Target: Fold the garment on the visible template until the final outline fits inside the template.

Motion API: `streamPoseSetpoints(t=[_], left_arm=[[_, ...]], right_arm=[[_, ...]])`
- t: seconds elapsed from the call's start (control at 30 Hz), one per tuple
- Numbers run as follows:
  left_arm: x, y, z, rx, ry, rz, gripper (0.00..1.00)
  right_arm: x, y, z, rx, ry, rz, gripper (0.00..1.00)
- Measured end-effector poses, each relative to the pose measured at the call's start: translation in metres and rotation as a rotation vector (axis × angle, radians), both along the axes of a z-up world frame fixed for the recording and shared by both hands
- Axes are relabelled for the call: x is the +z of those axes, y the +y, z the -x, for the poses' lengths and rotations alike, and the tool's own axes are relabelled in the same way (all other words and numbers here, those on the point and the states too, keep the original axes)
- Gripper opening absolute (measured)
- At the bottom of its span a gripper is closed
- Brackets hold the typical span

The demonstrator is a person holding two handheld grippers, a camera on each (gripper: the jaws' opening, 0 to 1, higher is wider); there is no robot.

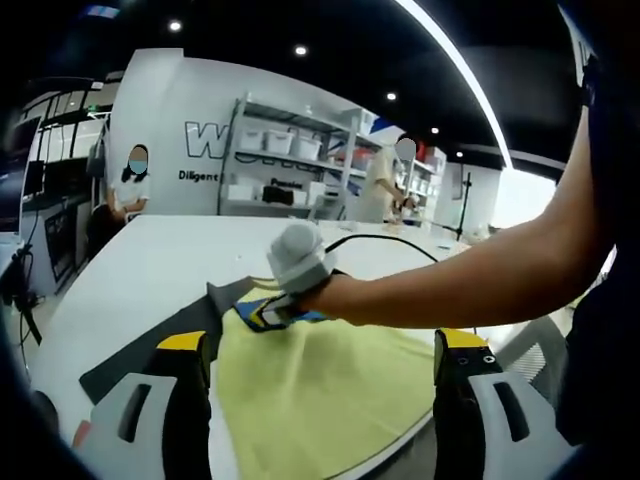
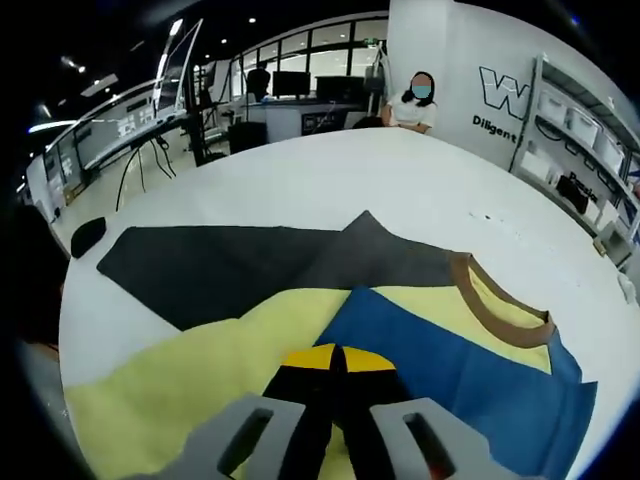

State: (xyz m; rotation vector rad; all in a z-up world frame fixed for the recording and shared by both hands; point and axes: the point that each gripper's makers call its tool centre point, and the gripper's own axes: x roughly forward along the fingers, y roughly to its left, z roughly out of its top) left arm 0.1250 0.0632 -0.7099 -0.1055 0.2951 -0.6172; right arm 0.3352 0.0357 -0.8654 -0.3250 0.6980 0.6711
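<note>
A yellow garment (image 1: 320,385) with a blue panel (image 2: 450,365) and a brown collar (image 2: 500,310) lies on the white table, partly over a dark grey template (image 2: 220,265). The template's left part (image 1: 130,360) sticks out beside the cloth. My left gripper (image 1: 320,345) stands open low over the yellow cloth, one jaw to each side. My right gripper (image 2: 337,358) is shut on the garment where the yellow meets the blue edge. Held by a person's hand, it also appears as the right gripper (image 1: 262,315) at the garment's far left corner.
The person's forearm (image 1: 480,280) crosses above the garment from the right. A black cable (image 1: 390,240) lies on the far table. A small black object (image 2: 88,235) sits near the table's left edge. Shelves (image 1: 290,160) and people stand behind.
</note>
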Motion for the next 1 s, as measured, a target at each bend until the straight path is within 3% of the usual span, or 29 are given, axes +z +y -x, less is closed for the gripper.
streamPoseSetpoints(t=[0.4, 0.53, 0.83, 1.0], left_arm=[[0.000, -0.001, 0.000, -0.006, 0.001, -0.001, 0.88], [-0.001, -0.002, 0.000, -0.010, 0.004, -0.001, 0.88], [-0.001, -0.002, 0.001, -0.019, 0.006, -0.006, 0.88], [-0.001, -0.002, 0.002, -0.023, 0.007, -0.008, 0.89]], right_arm=[[0.002, 0.000, -0.002, -0.007, -0.006, -0.007, 0.00], [0.010, -0.003, -0.004, -0.017, -0.028, -0.022, 0.00], [0.020, -0.013, -0.009, -0.082, -0.040, -0.069, 0.33], [0.022, -0.018, -0.008, -0.090, -0.046, -0.067, 0.33]])
